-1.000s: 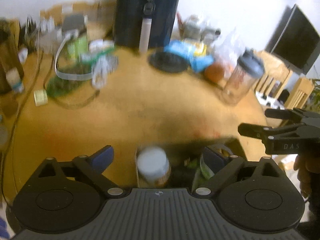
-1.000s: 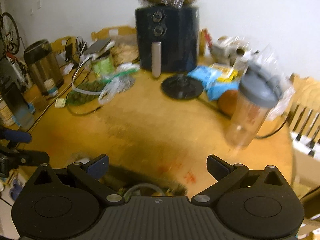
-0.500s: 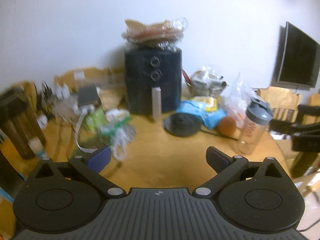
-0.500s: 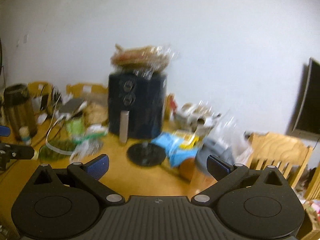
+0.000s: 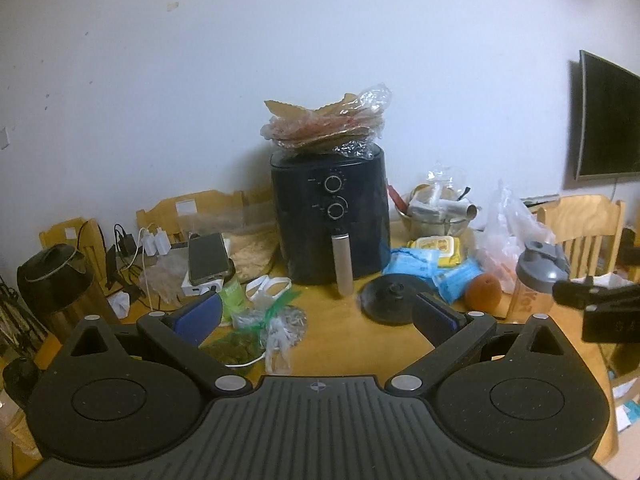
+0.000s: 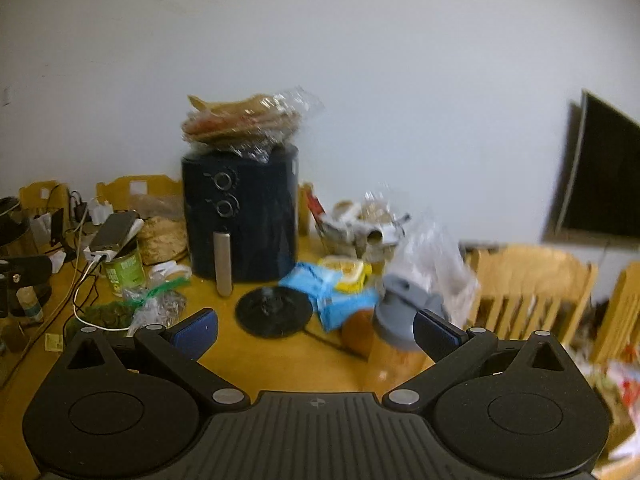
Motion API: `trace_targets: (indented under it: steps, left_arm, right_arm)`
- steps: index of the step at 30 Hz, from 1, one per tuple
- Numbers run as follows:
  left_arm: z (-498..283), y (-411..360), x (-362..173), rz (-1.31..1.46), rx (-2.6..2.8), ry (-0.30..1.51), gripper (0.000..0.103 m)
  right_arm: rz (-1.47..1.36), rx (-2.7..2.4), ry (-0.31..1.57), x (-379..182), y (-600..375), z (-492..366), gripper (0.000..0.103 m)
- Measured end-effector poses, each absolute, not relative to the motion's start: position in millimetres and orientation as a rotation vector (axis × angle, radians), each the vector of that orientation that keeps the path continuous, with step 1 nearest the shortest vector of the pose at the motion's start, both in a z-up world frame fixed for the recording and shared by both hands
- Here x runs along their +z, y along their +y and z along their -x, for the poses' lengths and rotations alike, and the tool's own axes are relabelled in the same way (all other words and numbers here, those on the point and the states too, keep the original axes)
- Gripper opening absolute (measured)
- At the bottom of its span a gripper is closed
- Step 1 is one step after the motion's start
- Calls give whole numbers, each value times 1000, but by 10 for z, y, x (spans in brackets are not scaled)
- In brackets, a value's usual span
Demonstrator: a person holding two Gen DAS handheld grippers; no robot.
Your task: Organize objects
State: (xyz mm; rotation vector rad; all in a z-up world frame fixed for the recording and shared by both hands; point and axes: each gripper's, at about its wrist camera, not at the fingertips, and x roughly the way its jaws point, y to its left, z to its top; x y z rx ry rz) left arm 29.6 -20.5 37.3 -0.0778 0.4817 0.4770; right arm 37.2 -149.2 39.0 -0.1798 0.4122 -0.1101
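Both the left gripper (image 5: 316, 316) and the right gripper (image 6: 316, 328) are wide apart and hold nothing. A big black air fryer (image 5: 330, 216) stands at the back edge of the yellow wooden table (image 5: 332, 320).

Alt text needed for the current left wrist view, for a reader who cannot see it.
The open left gripper, holding nothing, faces a cluttered wooden table with a black air fryer at centre, wrapped flatbreads stacked on top. A black lid, an orange and a shaker bottle sit to the right.
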Motion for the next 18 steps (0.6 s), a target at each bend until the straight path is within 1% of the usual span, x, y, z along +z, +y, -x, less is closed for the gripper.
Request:
trace_targets:
  steps: [10, 18]
  left_arm:
    - [-266, -125, 429, 156, 444, 566, 103]
    - [-254, -99, 302, 236, 383, 688, 103]
  right_arm:
    - [49, -100, 652, 453, -1446, -531, 103]
    - [22, -108, 794, 345, -1379, -592, 103]
